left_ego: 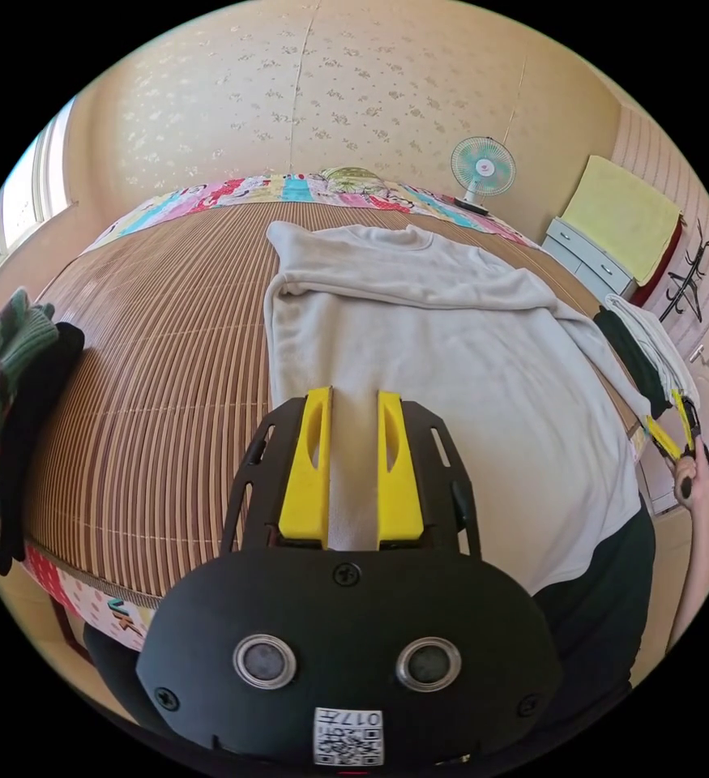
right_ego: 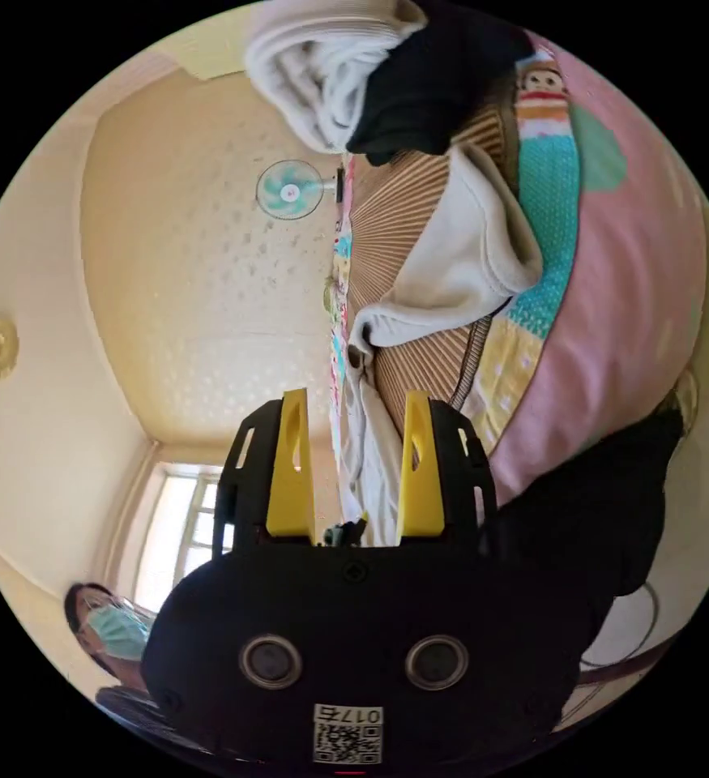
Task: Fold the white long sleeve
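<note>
Two yellow fingers (left_ego: 316, 466) of the left gripper (left_ego: 353, 397) stand a little apart, and the hem of the white long sleeve (left_ego: 451, 365) runs between them; I cannot tell if they press on the cloth. The shirt lies flat on a bamboo mat (left_ego: 160, 365) that covers the bed, with its collar at the far side and one sleeve folded across the chest. The other sleeve goes to the right edge of the mat, just beside a dark and white pile of clothes (left_ego: 642, 348). There the right gripper (left_ego: 672, 425) shows in a hand (left_ego: 690, 478), near the cuff.

In the right gripper view, the right gripper (right_ego: 356, 413) has its fingers (right_ego: 292, 470) clearly apart with nothing between them. Past them the sleeve cuff hangs over the mat edge onto a pink bed cover (right_ego: 638, 267). A small fan (left_ego: 484, 168) stands at the far wall.
</note>
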Available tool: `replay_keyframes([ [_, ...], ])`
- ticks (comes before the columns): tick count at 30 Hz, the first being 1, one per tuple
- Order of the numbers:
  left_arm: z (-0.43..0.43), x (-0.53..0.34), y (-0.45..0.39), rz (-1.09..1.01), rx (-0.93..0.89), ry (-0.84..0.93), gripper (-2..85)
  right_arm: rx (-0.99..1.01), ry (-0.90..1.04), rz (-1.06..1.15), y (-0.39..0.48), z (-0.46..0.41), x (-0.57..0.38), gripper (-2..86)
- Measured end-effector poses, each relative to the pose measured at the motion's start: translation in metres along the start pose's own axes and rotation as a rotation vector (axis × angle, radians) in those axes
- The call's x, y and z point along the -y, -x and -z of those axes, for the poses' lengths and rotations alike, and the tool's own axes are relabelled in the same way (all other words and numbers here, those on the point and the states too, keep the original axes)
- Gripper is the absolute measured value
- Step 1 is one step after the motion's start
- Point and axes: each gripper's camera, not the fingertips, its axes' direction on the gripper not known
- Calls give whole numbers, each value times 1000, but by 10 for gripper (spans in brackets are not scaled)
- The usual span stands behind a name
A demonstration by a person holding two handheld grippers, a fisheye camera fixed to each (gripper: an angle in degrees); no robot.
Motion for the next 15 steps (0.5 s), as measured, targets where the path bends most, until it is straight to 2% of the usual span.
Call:
replay_keyframes([
  [3, 7, 1, 7, -2, 4, 0, 89, 36, -103, -171, -20, 3, 19, 143],
  [4, 9, 2, 10, -4, 6, 0, 88, 8, -126, -209, -23, 3, 27, 103],
  [7, 16, 5, 17, -9, 13, -2, 88, -127, -176, -151, 0, 3, 47, 27],
  [12, 28, 11, 31, -8, 6, -6, 88, 11, -210, 223, 110, -14, 56, 17],
  [14, 33, 14, 36, -9, 5, -11, 88, -6, -85, 535, 185, -55, 39, 19],
  [15, 36, 16, 38, -12, 9, -12, 88, -23, -58, 612, 202, -69, 28, 20],
])
